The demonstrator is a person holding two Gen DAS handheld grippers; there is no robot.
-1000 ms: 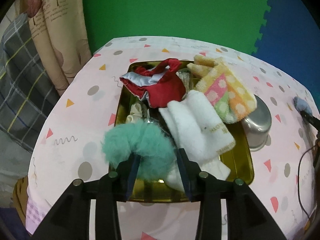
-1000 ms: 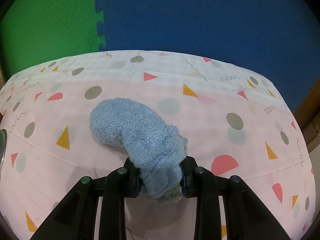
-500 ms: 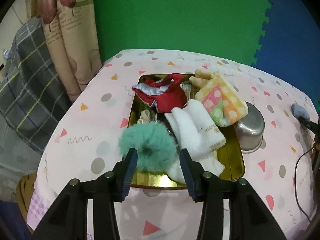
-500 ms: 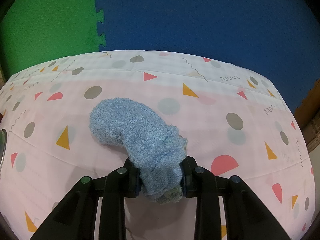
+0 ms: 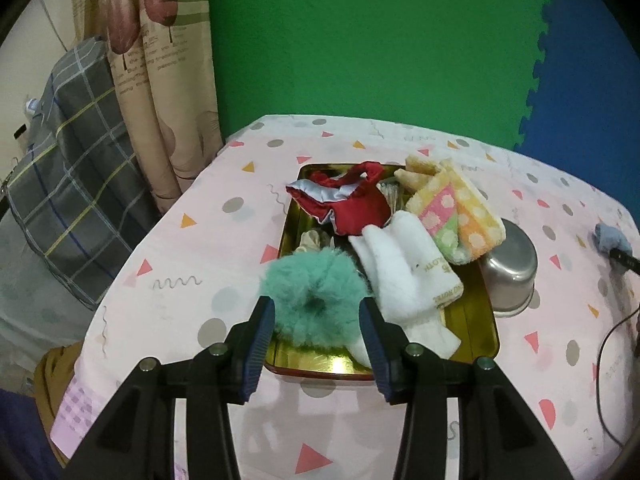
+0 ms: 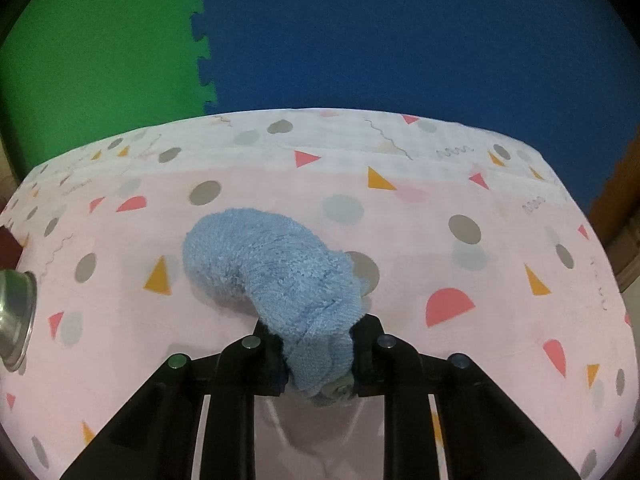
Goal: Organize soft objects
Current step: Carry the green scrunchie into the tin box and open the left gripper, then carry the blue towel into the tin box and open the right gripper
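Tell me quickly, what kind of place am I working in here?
Probably a room at home set up for recording: a table under a pink patterned cloth, foam puzzle mats as backdrop, a printed curtain and plaid bedding beside it.

Both wrist views look steeply down — sharing the steel bowl (image 5: 509,270).

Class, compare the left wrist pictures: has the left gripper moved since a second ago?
Yes. The left gripper has pulled back from the gold tray; its open fingers no longer straddle the green fluffy scrunchie, which lies in the tray.

Table (image 5: 200,248): tray (image 5: 286,236), bowl (image 5: 510,268), towel (image 6: 272,264).
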